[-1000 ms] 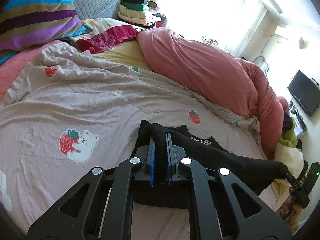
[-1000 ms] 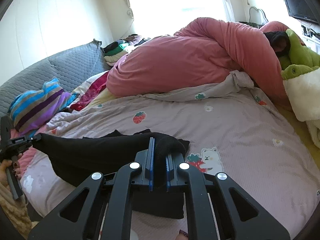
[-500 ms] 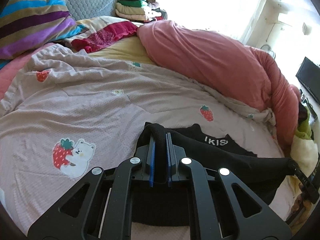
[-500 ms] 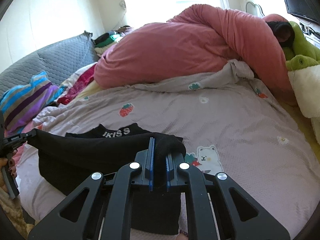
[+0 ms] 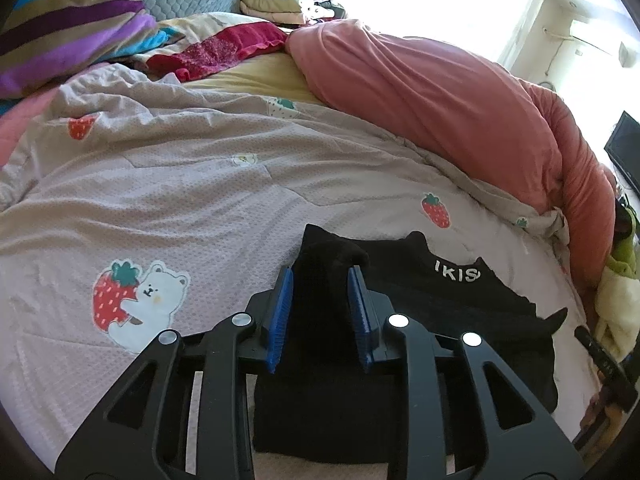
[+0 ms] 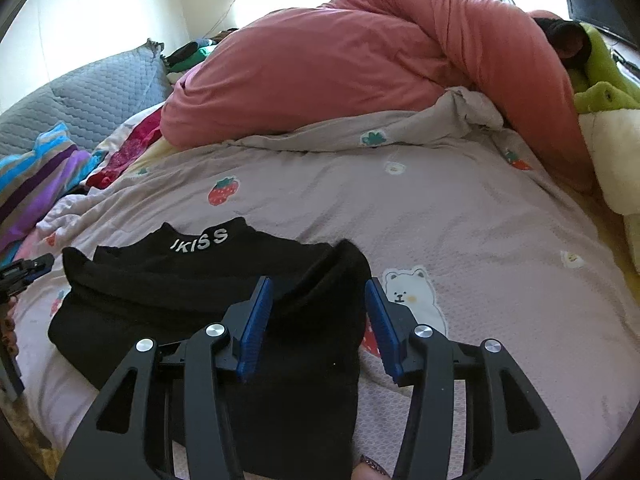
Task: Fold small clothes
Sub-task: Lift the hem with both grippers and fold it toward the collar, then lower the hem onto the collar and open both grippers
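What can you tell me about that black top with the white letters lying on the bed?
The black top looks like soft knit, with white letters on its high collar. It lies folded over on the pink strawberry-print bedspread. A raised fold stands between each gripper's blue fingers, whose jaws have just been opening.

A: Can't see the near hem of the black top (image 5: pixel 440 312) in the left wrist view, buried under the left gripper (image 5: pixel 322 308) frame. Lettering on the collar cut short too, reads "IKIS" and then folds away.

B: Same deal from the right wrist view, lower part of the top behind the right gripper (image 6: pixel 320 316). Only a sliver of a hand (image 6: pixel 368 470) at the bottom edge, chopped off.

A: Window totally blown out, nothing readable there. Folded pile (image 5: pixel 276 0) past the far edge of the bed too small to sort out.

B: Screen (image 6: pixel 596 0) clipped in the top right corner. Green plush (image 6: pixel 600 80) half tucked behind the pink duvet (image 6: pixel 360 68).
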### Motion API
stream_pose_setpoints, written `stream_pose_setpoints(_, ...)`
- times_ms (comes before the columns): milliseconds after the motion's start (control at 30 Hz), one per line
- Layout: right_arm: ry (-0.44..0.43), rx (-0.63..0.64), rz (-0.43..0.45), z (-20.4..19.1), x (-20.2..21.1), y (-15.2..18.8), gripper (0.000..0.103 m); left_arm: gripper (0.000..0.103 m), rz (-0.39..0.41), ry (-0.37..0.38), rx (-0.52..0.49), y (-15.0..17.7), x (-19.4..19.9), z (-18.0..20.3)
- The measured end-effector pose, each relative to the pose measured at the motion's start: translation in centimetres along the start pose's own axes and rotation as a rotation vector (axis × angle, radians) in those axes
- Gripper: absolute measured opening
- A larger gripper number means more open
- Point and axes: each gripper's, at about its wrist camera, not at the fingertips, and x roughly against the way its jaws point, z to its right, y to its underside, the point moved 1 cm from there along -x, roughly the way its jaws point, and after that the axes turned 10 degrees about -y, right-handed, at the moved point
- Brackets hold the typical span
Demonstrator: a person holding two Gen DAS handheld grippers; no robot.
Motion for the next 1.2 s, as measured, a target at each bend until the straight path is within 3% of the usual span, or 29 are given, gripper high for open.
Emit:
stream_pose_setpoints(233,-0.031,0.035,-0.006,-1.2,0.3,0.5,0.047,0.020,0.012,-0.015,-0.078,2.0,1.0,0.7)
stream_pose_setpoints(367,-0.051,0.066,-0.054,-2.2,-0.5,1.4,0.037,0.019,-0.022,-0.038,-0.156,4.0,0.4,1.4)
stream_pose_setpoints(600,-0.030,0.098,-0.136,-3.4,-2.8,3.0,0.030,0.018,-0.056,-0.071,-0.294,6.1,-1.9,4.0)
stream_pose_setpoints(833,0.027,0.123,-0.205,-3.1,-6.6,3.3,0.030,0.018,-0.079,-0.088,-0.371,4.6,-5.1,6.5)
stream_pose_setpoints(1200,0.069,0.129,-0.193,-3.0,-9.8,-0.4,0.029,0.018,-0.058,-0.048,-0.295,-0.2,-6.2,7.4)
